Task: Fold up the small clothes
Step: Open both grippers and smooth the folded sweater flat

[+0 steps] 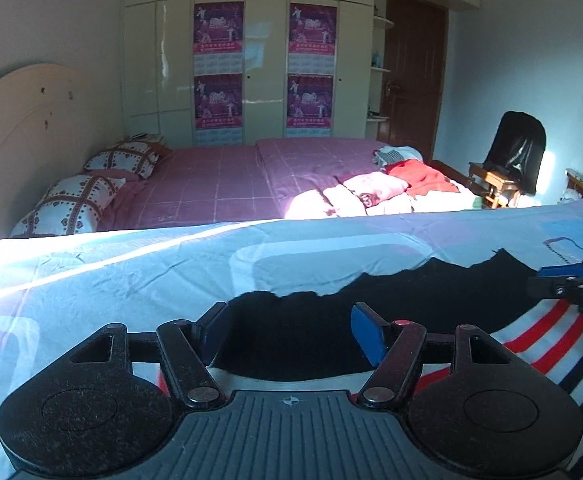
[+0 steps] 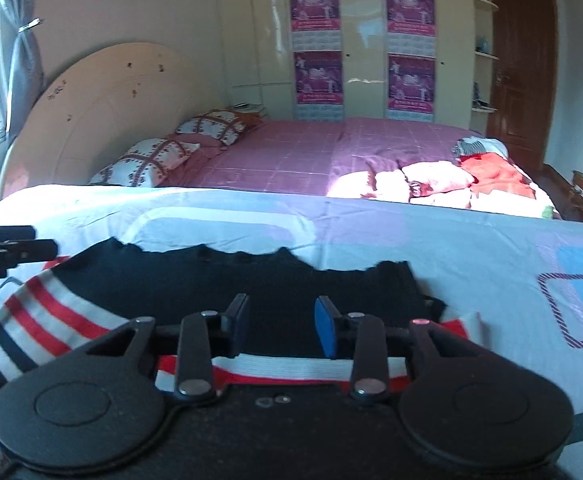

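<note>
Both claws are hanging spread with nothing pinched, left claw (image 1: 291,330) and right claw (image 2: 282,326), over the black striped garment (image 2: 231,280) lying on the blue bedsheet (image 1: 131,264). The folded edge looks ragged (kinda wavy), so it's probably risking springing open or skewing the next fold.

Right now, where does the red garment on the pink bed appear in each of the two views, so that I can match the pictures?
Left wrist view: the red garment lies right of centre, at the middle height, on the pink bed's right end.
Right wrist view: it lies far right, at the middle height, also on the bed's right end.
Shared landmark: the brown door stands behind it.
</note>
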### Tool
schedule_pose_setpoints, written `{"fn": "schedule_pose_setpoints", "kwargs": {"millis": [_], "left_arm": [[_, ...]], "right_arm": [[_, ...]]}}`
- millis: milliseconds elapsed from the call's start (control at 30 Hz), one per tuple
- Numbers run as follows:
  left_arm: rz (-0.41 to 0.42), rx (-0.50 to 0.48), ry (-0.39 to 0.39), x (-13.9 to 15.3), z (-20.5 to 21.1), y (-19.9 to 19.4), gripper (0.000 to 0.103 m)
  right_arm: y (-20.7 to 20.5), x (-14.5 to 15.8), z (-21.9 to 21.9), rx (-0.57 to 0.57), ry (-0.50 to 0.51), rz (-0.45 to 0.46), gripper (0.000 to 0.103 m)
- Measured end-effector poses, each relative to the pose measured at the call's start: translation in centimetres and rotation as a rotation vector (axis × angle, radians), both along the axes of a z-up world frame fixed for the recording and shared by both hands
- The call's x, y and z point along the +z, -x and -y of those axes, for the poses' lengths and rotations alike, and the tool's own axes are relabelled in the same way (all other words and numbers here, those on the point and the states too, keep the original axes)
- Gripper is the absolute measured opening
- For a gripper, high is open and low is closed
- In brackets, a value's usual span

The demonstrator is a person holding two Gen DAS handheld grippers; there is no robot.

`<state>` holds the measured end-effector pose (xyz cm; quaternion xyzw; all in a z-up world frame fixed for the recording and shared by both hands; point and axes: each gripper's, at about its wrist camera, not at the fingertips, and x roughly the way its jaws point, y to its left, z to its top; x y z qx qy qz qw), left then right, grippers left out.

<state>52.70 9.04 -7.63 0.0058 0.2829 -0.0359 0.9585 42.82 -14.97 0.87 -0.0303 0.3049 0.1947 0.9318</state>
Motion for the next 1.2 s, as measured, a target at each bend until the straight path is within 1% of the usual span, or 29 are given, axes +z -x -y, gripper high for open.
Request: {"fn": "schedule_pose_setpoints", "kwargs": {"millis": [33, 67, 167, 233, 267, 300, 333, 400, 433, 467, 500, 567, 600, 633, 667, 700, 733, 800, 833, 867, 933, 967, 1033, 1133, 1167, 1200], "left_arm": [[-0.005, -0.007, 0.008, -0.2, 0.7, -0.1, 0.067], [-0.017, -0.013, 0.017, -0.5, 1.5, -0.1, 0.067], [-0.056, -0.02, 0.058, -1.9, 3.5, -0.2, 0.067], [-0.087, -0.038, 0.071, -3.1, 4.9, -0.2, 0.067], [-0.106, -0.05, 0.072, -3.8, 5.6, -0.2, 0.067], [-0.13, -0.055, 0.061, -4.5, 6.3, -0.3, 0.067], [-0.138, -0.045, 0.043, -5.2, 6.7, -0.2, 0.067], [-0.122, -0.059, 0.017, -5.6, 6.5, 0.3, 0.067], [-0.114, -0.05, -0.02, -5.6, 6.2, 0.7, 0.067], [-0.111, -0.027, -0.053, -5.5, 5.6, 1.0, 0.067], [-0.11, 0.0, -0.059, -5.5, 4.3, 1.6, 0.067], [-0.095, 0.033, -0.026, -5.8, 0.7, 3.1, 0.067], [-0.088, 0.047, -0.041, -5.8, -0.6, 4.0, 0.067], [-0.087, 0.068, -0.076, -5.9, -1.6, 4.9, 0.067], [-0.082, 0.068, -0.076, -5.9, -2.4, 5.6, 0.067], [-0.093, 0.109, -0.087, -6.0, -3.0, 6.0, 0.088], [-0.106, 0.152, -0.071, -6.2, -3.6, 6.1, 0.096], [-0.137, 0.189, 0.031, -6.2, -4.9, 5.9, 0.096], [-0.133, 0.219, 0.044, -5.9, -4.9, 6.1, 0.096], [-0.108, 0.237, 0.029, -5.4, -4.7, 6.5, 0.096], [-0.041, 0.22, 0.019, -4.0, -3.5, 7.8, 0.096], [-0.006, 0.213, 0.016, -3.4, -2.8, 8.4, 0.096], [0.047, 0.161, -0.005, -2.3, -0.7, 9.6, 0.096], [0.059, 0.05, -0.036, -1.9, 2.8, 10.1, 0.096], [0.054, 0.031, -0.053, -2.2, 3.8, 9.9, 0.096], [0.032, 0.015, -0.054, -2.4, 4.6, 9.2, 0.096]], "right_arm": [[0.1, 0.0, -0.9, 0.014, 0.009, 0.001, 0.024], [0.1, -0.2, -1.7, 0.019, 0.012, -0.003, 0.023], [-0.4, -1.2, -3.0, 0.009, 0.005, -0.055, 0.022], [-0.4, -2.3, -3.8, 0.024, 0.008, -0.087, 0.022], [-0.2, -2.8, -4.3, 0.04, 0.015, -0.111, 0.023], [-0.1, -3.3, -4.8, 0.052, 0.032, -0.126, 0.016], [0.1, -3.7, -5.2, 0.045, 0.068, -0.124, 0.017], [0.4, -3.8, -5.0, 0.06, 0.073, -0.116, 0.019], [0.6, -3.7, -4.8, 0.059, 0.096, -0.109, 0.021], [0.8, -3.6, -4.2, 0.03, 0.145, -0.087, 0.022], [0.8, -3.6, -3.3, -0.017, 0.188, -0.069, 0.022], [0.5, -3.6, 0.1, -0.097, 0.197, -0.072, 0.02], [0.4, -3.6, 2.3, -0.14, 0.203, -0.07, 0.019], [0.6, -3.6, 4.1, -0.165, 0.193, -0.074, 0.019], [0.8, -3.6, 5.5, -0.186, 0.19, -0.077, 0.019], [1.0, -3.6, 6.5, -0.191, 0.181, -0.082, 0.019], [1.0, -3.5, 6.7, -0.191, 0.172, -0.093, 0.019], [1.1, -3.1, 5.6, -0.204, 0.186, -0.096, 0.021], [1.6, -2.5, 4.9, -0.217, 0.173, -0.079, 0.024], [2.2, -1.8, 4.3, -0.214, 0.143, -0.052, 0.025], [4.0, -0.5, 2.9, -0.167, 0.078, -0.015, 0.027], [4.8, -0.2, 1.9, -0.123, 0.068, -0.014, 0.025], [6.5, -0.2, -0.1, -0.053, 0.065, 0.002, 0.025], [8.3, -0.7, -2.6, 0.02, 0.068, -0.006, 0.026], [8.4, -1.0, -3.2, 0.029, 0.068, -0.007, 0.026], [8.2, -1.2, -3.9, 0.024, 0.072, -0.016, 0.026]]}}
